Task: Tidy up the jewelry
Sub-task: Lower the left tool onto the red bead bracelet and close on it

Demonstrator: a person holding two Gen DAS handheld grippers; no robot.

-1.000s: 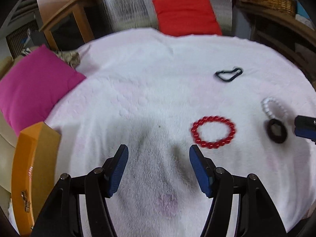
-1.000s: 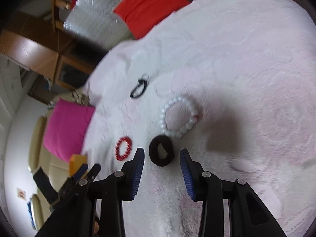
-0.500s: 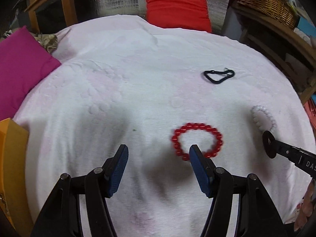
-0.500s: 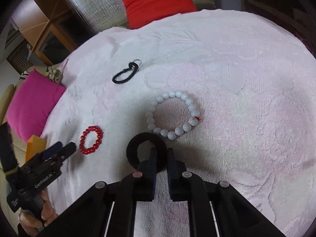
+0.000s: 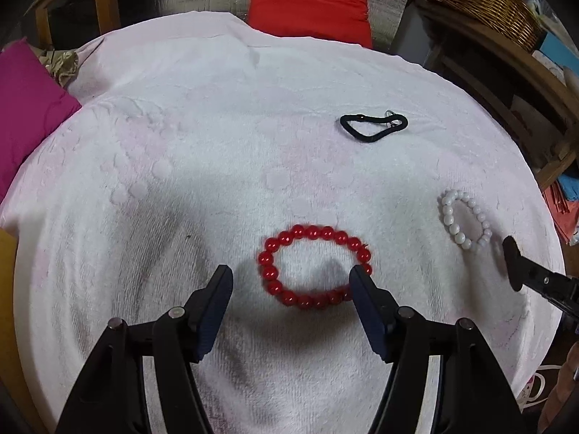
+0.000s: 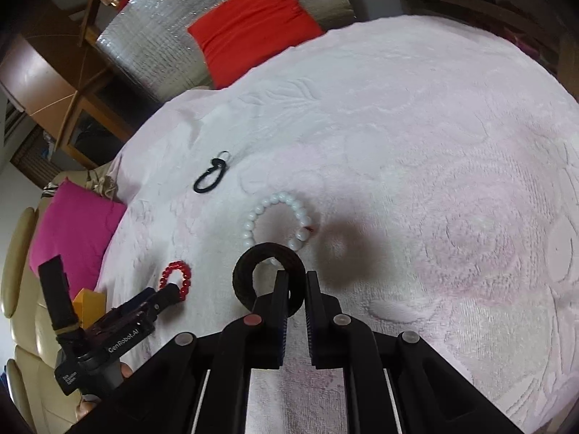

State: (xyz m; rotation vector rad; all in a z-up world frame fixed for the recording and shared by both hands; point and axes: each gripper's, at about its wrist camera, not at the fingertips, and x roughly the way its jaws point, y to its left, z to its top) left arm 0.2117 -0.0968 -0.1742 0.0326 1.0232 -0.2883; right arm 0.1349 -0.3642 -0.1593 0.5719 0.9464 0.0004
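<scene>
In the left wrist view only the edge of the black ring (image 5: 511,267) shows at the right border, and the right gripper (image 6: 296,282) pinching it is cut off there. The right wrist view shows its jaws nearly closed on the ring's rim, hiding part of the white bead bracelet (image 6: 278,217). The left gripper (image 5: 291,284) is wide open and holds nothing — its right finger (image 5: 362,289) overlaps the red bead bracelet (image 5: 314,266) at lower centre. A black loop (image 5: 372,128) lies upper right on the white towel (image 5: 217,144); a red cushion (image 5: 307,0) sits at top, a pink cushion (image 5: 25,108) at left.
</scene>
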